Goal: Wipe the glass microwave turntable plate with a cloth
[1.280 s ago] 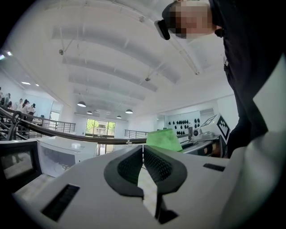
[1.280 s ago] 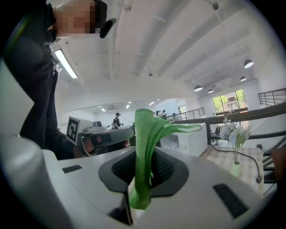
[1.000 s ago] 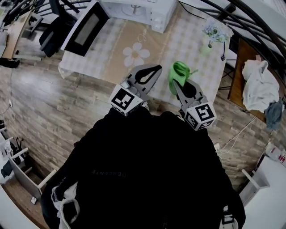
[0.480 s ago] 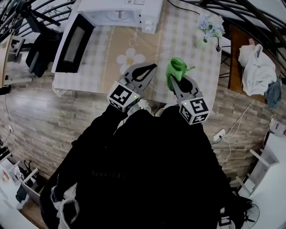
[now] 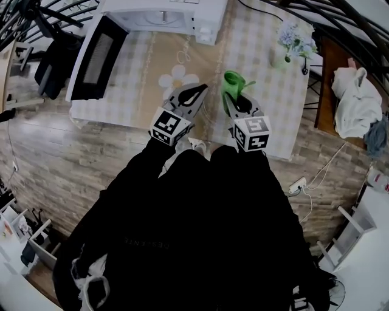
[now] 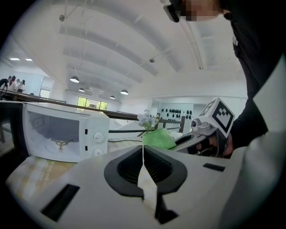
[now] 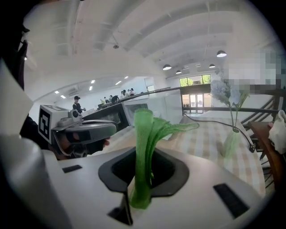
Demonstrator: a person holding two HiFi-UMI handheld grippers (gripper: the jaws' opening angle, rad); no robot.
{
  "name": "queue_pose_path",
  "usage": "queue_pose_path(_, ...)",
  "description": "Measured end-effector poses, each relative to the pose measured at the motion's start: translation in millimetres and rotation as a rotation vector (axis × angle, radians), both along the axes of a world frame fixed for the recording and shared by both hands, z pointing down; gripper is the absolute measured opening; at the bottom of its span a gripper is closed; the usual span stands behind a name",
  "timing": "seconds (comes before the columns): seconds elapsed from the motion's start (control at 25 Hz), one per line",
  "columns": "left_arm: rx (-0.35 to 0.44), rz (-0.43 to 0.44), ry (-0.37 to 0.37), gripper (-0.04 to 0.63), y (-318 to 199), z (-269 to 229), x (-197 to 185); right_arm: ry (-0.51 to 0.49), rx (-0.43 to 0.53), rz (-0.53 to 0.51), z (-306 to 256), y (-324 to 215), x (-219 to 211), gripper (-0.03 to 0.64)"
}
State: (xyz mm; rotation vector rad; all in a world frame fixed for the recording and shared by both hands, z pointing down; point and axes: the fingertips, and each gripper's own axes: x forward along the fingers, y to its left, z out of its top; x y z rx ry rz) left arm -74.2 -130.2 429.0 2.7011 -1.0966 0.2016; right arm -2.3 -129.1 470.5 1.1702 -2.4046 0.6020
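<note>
This is a large open hall, an office or lab floor with a home corner staged in it. A high white ribbed ceiling [image 6: 134, 44] carries round lamps [image 6: 74, 79], and people [image 7: 77, 105] stand far off behind a dark railing [image 7: 232, 108]. A white microwave oven [image 5: 176, 15] and a vase of pale blue flowers [image 5: 292, 42] sit on a tabletop under a checked cloth cover [image 5: 261, 54], above a wood-plank floor [image 5: 55, 158].

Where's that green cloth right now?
The green cloth is pinched in the right gripper over the checked table; in the head view it sits left of the flower vase.
</note>
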Motion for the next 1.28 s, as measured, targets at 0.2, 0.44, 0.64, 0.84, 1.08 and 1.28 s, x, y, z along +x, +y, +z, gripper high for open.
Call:
queue_pose_path(0.2, -0.036, -0.031, -0.029, 0.023, -16.4, 31.7, -4.5, 0.031, -0.104, 0.029, 52.1, -23.9, -8.9, 0.078)
queue_pose_path(0.44, -0.083, -0.062, -0.051, 0.023, -33.2, 70.4, -8.3, 0.005, -0.221, 0.083, 103.3, -44.8, -19.7, 0.077)
queue_pose_path(0.64, -0.12, -0.091, -0.066, 0.023, -39.0, 97.6, -12.1, -0.005, -0.278, 0.129, 130.2, -56.4, -26.7, 0.075)
queue_pose_path(0.84, -0.145, -0.102, -0.078, 0.023, -42.3, 114.4, -11.3, 0.069, -0.279, 0.13, 152.7, -65.5, -26.5, 0.075)
queue_pose_path(1.08, -0.166, -0.12, -0.073, 0.023, -43.1, 124.2, -11.6, 0.233, -0.232, 0.063, 167.6, -67.7, -30.7, 0.074)
queue_pose_path(1.28, -0.175, -0.108, -0.081, 0.023, -44.0, 126.7, -5.4, 0.332, -0.199, 0.029, 174.4, -72.7, -26.9, 0.074)
